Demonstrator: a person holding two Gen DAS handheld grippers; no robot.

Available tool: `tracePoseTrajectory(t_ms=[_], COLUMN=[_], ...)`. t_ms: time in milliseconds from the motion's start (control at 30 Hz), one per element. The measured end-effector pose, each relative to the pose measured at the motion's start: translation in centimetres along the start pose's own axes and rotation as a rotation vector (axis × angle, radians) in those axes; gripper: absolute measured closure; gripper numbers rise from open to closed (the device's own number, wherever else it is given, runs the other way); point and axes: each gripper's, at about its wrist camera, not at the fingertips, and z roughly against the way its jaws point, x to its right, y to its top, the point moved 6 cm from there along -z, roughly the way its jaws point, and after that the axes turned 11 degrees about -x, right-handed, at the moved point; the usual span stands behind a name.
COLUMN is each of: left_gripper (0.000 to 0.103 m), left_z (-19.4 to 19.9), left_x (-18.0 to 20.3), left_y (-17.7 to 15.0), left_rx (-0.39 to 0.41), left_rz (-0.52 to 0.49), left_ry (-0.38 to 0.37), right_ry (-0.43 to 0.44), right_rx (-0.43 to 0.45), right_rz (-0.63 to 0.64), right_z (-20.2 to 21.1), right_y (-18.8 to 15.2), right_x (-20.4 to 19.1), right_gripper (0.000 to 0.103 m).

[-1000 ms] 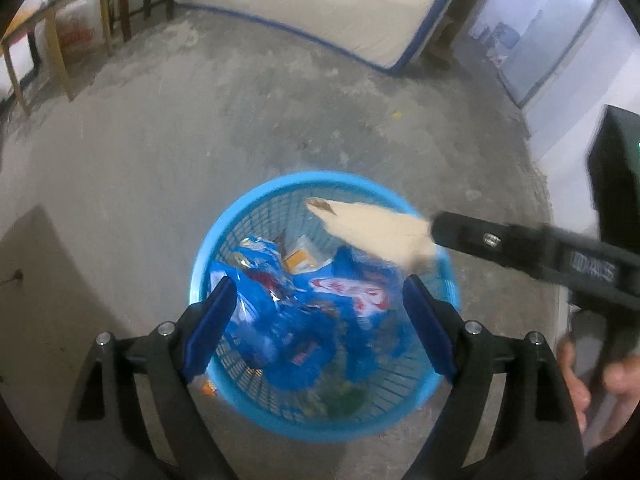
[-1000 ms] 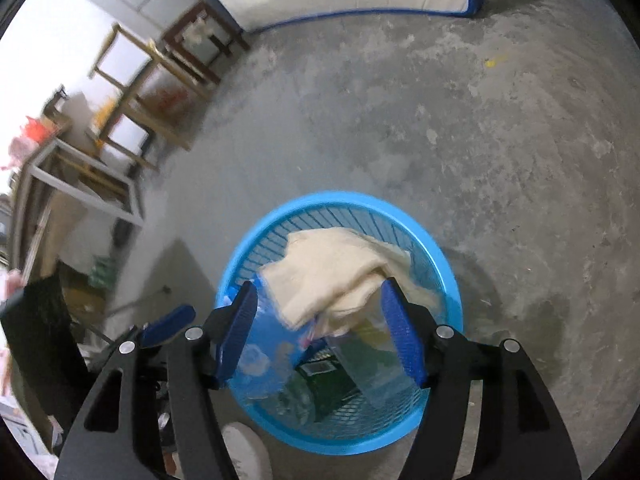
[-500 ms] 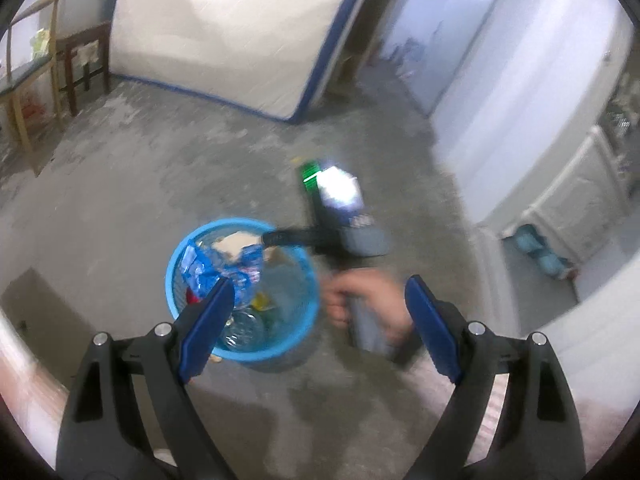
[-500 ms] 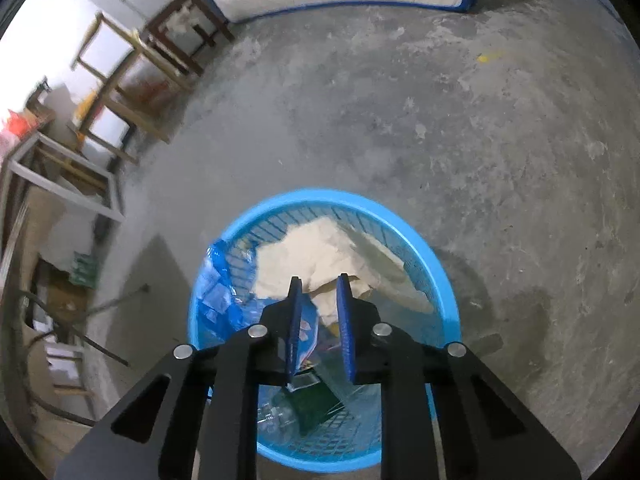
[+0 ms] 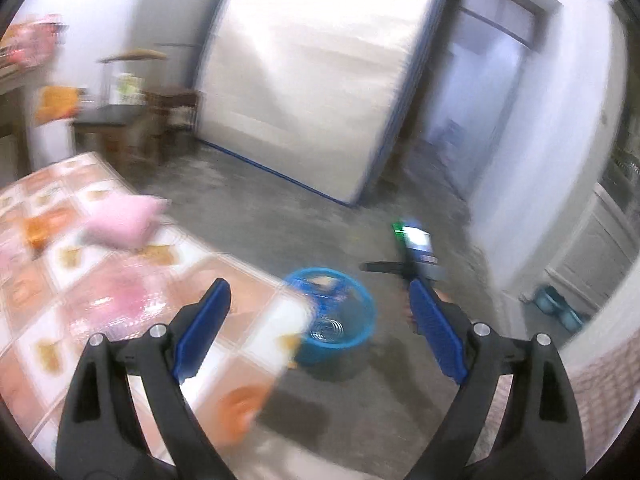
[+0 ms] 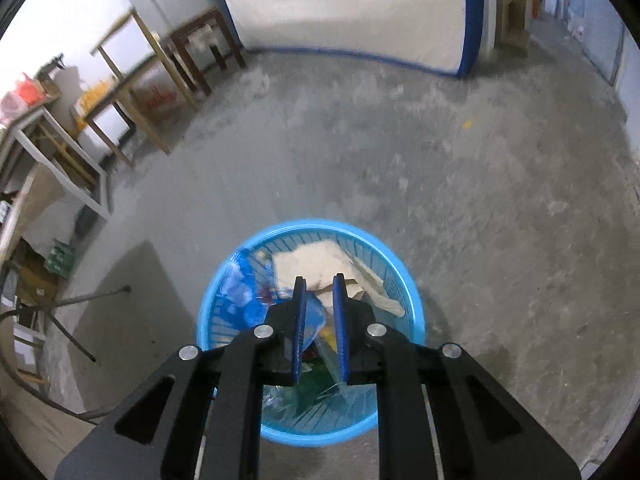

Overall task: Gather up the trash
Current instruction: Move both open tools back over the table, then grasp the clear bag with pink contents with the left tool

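The right gripper (image 6: 319,294), nearly closed and empty, hung above the basket (image 6: 224,280); the left gripper (image 5: 316,320), wide and empty, faced the bed's (image 5: 120,340) corner.

Motion-blurred patterned bedcover (image 5: 60,264) and pink pillow (image 5: 124,220)

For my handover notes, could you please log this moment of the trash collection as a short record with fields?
basket: blue mesh basket on the concrete floor, beside the tiled-cloth table
contents: beige cloth, blue wrappers, clear plastic
right gripper: above the basket, jaws nearly together, nothing held
left gripper: wide open, empty, away from the basket
other: pink cushion on the table
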Motion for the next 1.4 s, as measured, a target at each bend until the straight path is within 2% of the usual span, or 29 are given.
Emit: tracePoseTrajectory(t_ms=[167, 333, 467, 533, 700, 800, 900, 1033, 1200, 1267, 1333, 1367, 1400], left_gripper=[0.017, 0.017, 0.015, 0.013, 0.013, 0.013, 0.012, 0.012, 0.012, 0.012, 0.012, 0.012, 0.012], left_z=[5.3, 9.6, 12.2, 13.0, 14.2, 14.6, 14.3, 12.8, 10.0, 9.0, 8.3, 8.1, 8.0], left_x=[-5.2, -10.0, -13.4, -15.3, -18.9, -20.7, -21.8, -22.9, -23.3, -23.1, -22.9, -22.8, -22.7], left_y=[-1.5, -2.6, -4.1, -4.9, -7.0, -7.8, -8.3, -8.8, -9.2, -9.3, -9.4, -9.3, -9.3], left_rx=[0.094, 0.17, 0.211, 0.211, 0.193, 0.179, 0.155, 0.112, 0.057, 0.038, 0.025, 0.022, 0.022], left_rz=[0.114, 0.205, 0.27, 0.318, 0.4, 0.41, 0.415, 0.433, 0.451, 0.444, 0.433, 0.424, 0.419], left_ry=[0.086, 0.196, 0.316, 0.343, 0.4, 0.457, 0.466, 0.442, 0.364, 0.344, 0.331, 0.328, 0.326], right_ry=[0.054, 0.151, 0.264, 0.323, 0.411, 0.473, 0.48, 0.468, 0.416, 0.409, 0.399, 0.398, 0.407], right_rx=[0.078, 0.14, 0.148, 0.141, 0.143, 0.103, 0.043, -0.06, -0.106, -0.12, -0.15, -0.164, -0.188], right_rz=[0.022, 0.11, 0.202, 0.272, 0.457, 0.515, 0.534, 0.518, 0.492, 0.484, 0.485, 0.487, 0.492], right_z=[7.2, 13.8, 17.4, 18.8, 20.6, 20.2, 18.6, 15.5, 11.9, 10.8, 9.6, 9.1, 8.7], right_y=[-1.7, -3.3, -3.8, -4.2, -6.2, -7.6, -8.7, -9.8, -9.7, -9.5, -9.7, -9.8, -10.1], right_x=[-3.1, -9.7, -16.6, -20.8, -31.1, -35.6, -38.5, -40.0, -39.8, -39.6, -39.9, -40.3, -40.7], right_gripper=[0.088, 0.05, 0.035, 0.025, 0.019, 0.019, 0.019, 0.019, 0.019, 0.025, 0.047, 0.052, 0.062])
